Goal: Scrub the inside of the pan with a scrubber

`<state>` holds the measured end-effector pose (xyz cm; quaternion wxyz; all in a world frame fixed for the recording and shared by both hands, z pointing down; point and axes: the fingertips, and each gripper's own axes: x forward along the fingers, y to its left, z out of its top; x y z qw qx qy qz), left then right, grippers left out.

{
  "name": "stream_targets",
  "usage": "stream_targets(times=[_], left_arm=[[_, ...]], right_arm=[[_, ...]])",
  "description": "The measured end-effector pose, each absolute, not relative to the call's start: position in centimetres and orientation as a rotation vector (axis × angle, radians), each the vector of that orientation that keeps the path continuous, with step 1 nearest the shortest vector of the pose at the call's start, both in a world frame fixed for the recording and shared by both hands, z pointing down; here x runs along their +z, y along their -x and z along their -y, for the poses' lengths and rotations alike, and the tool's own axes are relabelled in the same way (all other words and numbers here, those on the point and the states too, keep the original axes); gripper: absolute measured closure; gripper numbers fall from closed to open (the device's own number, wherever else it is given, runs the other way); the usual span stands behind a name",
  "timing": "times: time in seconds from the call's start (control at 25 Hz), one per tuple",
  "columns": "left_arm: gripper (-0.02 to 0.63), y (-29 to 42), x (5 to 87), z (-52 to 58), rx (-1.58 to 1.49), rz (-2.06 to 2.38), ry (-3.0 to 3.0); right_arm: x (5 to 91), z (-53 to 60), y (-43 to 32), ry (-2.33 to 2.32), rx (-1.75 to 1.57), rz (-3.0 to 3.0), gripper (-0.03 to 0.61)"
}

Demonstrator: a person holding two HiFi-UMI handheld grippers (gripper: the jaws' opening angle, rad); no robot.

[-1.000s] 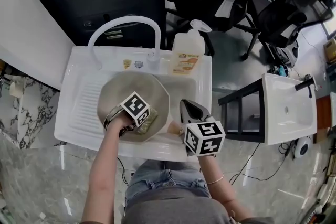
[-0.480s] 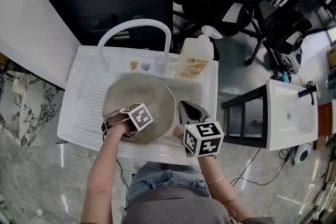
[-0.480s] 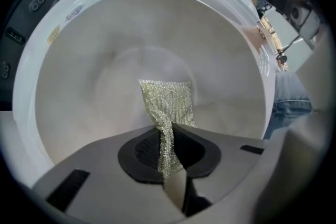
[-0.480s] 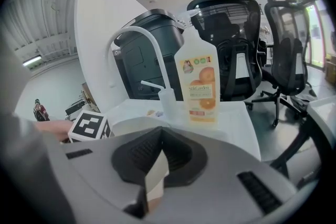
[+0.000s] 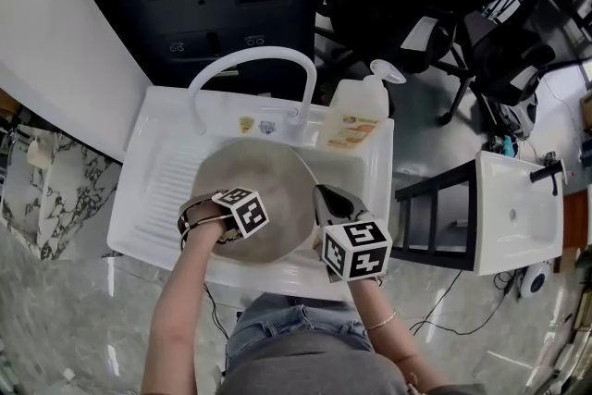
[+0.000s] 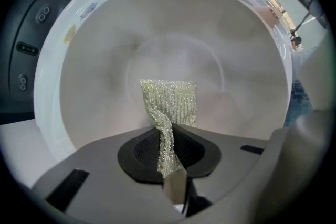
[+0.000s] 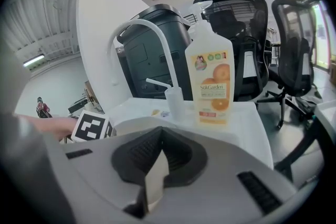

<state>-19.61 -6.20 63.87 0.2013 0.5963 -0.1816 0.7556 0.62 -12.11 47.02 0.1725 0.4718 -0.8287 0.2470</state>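
Got the left tool (image 6: 169,136) clamped on the scrubber (image 6: 172,102), right tool (image 7: 159,162) pinching the handle (image 7: 155,182) of the pan (image 5: 273,176). Press down firmly and circle out toward the walls.

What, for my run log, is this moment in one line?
left: shut on scrubber, inside pan | right: shut, beside pan | pan: in sink
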Motion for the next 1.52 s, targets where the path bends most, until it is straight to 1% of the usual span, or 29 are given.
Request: stream_targets(times=[0.36, 0.6, 0.96, 1.12, 1.36, 1.52], left_arm=[[0.554, 22.5, 63.0, 11.4, 2.300, 0.721, -1.675], [0.552, 22.8, 61.9, 14.9, 2.381, 0.927, -1.751], [0.551, 21.5, 58.0, 18.0, 2.360, 1.394, -1.975], [0.552, 20.5, 55.8, 17.6, 2.175, 1.533, -2.094], [0.552, 17.7, 53.2, 14.8, 1.479, 1.564, -2.171], [0.552, 16.3, 50.9, 13.3, 1.127, 1.594, -2.194]], right_arm=[[47.1, 12.9, -0.7, -1.351, 0.701, 2.344, 0.568], [47.2, 13.1, -1.2, -1.368, 0.703, 2.335, 0.568], [46.8, 12.6, -1.8, -1.371, 0.692, 2.343, 0.568], [46.2, 12.2, -1.8, -1.378, 0.681, 2.362, 0.568], [45.3, 11.5, -1.6, -1.382, 0.667, 2.407, 0.568], [44.8, 11.0, -0.9, -1.374, 0.654, 2.438, 0.568]])
